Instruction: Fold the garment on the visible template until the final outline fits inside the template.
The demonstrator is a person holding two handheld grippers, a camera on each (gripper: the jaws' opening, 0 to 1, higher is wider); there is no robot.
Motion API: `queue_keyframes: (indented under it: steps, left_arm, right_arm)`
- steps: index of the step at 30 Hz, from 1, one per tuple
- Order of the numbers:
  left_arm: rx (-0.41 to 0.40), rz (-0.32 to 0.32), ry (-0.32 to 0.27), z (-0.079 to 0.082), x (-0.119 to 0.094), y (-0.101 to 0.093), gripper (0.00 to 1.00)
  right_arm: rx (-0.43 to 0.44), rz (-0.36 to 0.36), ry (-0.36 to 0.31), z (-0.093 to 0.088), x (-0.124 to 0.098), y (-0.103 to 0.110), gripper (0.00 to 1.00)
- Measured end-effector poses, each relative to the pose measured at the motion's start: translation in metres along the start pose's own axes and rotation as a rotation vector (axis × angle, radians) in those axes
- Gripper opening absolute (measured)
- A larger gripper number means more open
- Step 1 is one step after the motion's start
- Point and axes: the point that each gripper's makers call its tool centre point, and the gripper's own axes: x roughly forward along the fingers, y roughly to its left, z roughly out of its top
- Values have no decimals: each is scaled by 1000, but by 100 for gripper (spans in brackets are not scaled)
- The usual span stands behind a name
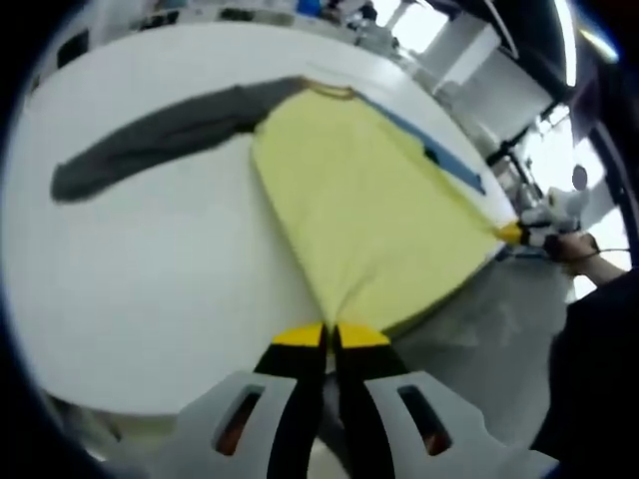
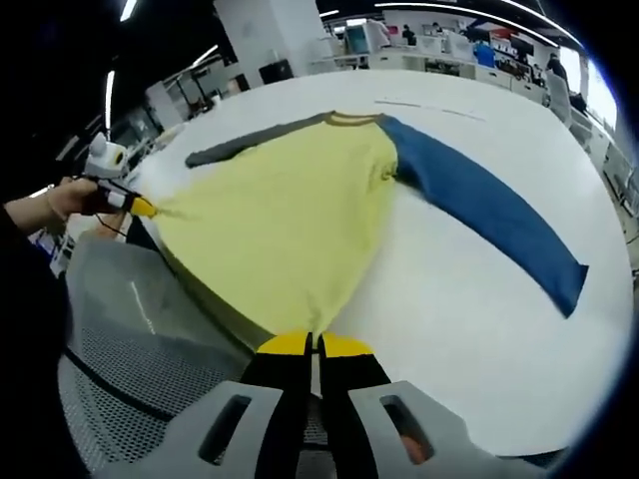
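Left gripper view: left gripper (image 1: 330, 335) jaws clamped on garment (image 1: 369, 215) hem.

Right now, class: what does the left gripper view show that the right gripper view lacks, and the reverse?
Left gripper view: the grey sleeve at full length. Right gripper view: the blue sleeve spread across the table. Both: the yellow shirt body, each gripper, left and right, shut on a hem corner.

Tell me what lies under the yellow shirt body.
The white table shows all around the yellow shirt body, whose hem is pinched by the left gripper and right gripper. Anything beneath, including a template, is covered by cloth.
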Motion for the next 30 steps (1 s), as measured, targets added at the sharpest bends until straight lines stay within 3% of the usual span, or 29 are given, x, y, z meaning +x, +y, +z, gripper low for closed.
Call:
queue_keyframes:
  steps: [30]
  left_arm:
    - [-4, 18, 91, -26, 11, 10, 0]
  right_arm:
    - [-50, 17, 146, -23, 14, 8, 3]
